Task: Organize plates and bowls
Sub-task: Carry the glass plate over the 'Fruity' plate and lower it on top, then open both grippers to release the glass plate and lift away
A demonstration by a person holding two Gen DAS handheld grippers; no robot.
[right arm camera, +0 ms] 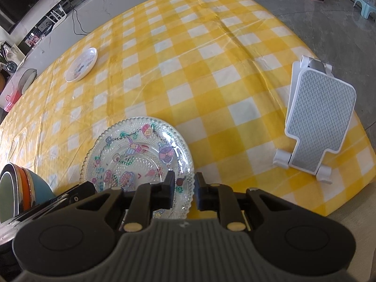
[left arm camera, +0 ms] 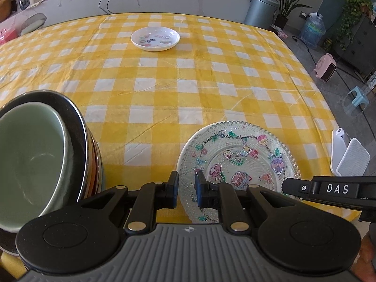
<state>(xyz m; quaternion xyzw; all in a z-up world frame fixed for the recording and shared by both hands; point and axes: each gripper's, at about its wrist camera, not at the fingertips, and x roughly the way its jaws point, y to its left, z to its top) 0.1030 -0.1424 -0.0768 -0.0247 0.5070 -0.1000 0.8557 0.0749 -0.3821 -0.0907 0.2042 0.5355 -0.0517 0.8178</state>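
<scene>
A clear glass plate (left arm camera: 237, 162) with cartoon prints lies on the yellow checked tablecloth near the front edge; it also shows in the right wrist view (right arm camera: 138, 155). My left gripper (left arm camera: 186, 188) straddles its left rim with a narrow gap between its jaws. My right gripper (right arm camera: 184, 191) straddles its right rim, jaws also slightly apart. A stack of nested bowls (left arm camera: 35, 155), green inside, stands at the left; it also shows in the right wrist view (right arm camera: 21, 190). A white plate (left arm camera: 155, 38) with pictures lies far across the table, also in the right wrist view (right arm camera: 81, 65).
A white and grey folding stand (right arm camera: 317, 122) sits on the table's right edge. Beyond the table are a grey bin (left arm camera: 260, 9), a water jug (left arm camera: 312, 29), a pink heater (left arm camera: 325, 67) and a blue stool (left arm camera: 357, 98).
</scene>
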